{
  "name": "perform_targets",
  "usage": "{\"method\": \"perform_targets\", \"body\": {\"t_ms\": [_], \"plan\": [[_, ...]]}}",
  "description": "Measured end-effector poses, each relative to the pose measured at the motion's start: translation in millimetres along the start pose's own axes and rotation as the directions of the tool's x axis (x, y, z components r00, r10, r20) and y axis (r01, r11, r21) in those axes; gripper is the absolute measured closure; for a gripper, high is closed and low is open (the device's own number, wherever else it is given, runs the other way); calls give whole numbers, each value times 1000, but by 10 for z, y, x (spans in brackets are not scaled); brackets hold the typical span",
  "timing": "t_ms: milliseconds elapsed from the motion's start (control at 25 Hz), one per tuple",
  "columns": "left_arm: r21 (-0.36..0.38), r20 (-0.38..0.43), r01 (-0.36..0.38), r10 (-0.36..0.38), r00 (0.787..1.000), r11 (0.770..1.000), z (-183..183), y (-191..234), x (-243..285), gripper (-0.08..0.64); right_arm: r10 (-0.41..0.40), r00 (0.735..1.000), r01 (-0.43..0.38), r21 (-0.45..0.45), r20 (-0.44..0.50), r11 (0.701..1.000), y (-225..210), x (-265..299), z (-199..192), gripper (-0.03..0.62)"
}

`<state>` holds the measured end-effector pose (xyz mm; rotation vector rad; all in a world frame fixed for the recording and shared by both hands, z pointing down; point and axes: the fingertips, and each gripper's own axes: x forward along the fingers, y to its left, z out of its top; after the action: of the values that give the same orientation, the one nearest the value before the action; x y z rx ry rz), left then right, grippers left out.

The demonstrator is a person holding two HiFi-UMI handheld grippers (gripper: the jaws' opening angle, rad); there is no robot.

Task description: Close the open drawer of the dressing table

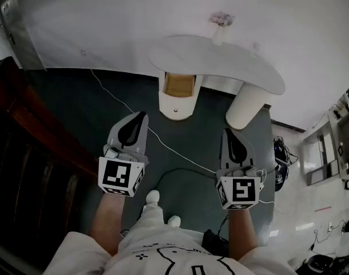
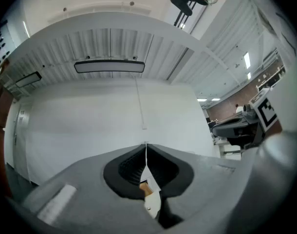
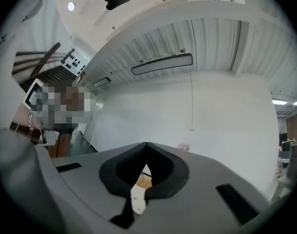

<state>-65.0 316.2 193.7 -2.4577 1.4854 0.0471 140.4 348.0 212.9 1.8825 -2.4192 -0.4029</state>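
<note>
The drawer (image 1: 177,96) is standing pulled out from the left pedestal of the dressing table (image 1: 220,62), its wooden inside showing, and it is peeking through the hollow below each gripper's jaws in both gripper views. The left gripper (image 1: 141,114) and right gripper (image 1: 226,132) are hovering level side by side, well short of the drawer and pointing toward it, each with its jaws pressed tip to tip on nothing. The table is standing against a white wall (image 1: 106,16) on dark green floor (image 1: 94,107), where a white cable (image 1: 163,145) is trailing; dark wooden furniture (image 1: 31,148) is flanking the left.
</note>
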Motion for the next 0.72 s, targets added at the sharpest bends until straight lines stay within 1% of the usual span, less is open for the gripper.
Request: {"method": "perform_targets", "body": {"t_ms": [200, 360, 520, 640, 720], "plan": [[2, 3, -9, 9, 1000, 1000, 47, -64, -137, 541, -15, 1000, 15, 5, -12, 1000, -36, -171, -14, 600], [-12, 3, -22, 22, 1000, 1000, 15, -25, -136, 541, -14, 1000, 14, 6, -15, 1000, -75, -185, -12, 600], [-27, 7, -32, 33, 999, 999, -44, 50, -22, 541, -14, 1000, 14, 5, -23, 1000, -123, -100, -60, 600], [-34, 2, -27, 27, 1000, 999, -133, 117, 139, 541, -20, 999, 21, 32, -25, 999, -174, 44, -134, 600], [-39, -4, -20, 20, 1000, 999, -199, 182, 265, 541, -24, 999, 25, 29, -37, 999, -190, 176, -177, 600]]}}
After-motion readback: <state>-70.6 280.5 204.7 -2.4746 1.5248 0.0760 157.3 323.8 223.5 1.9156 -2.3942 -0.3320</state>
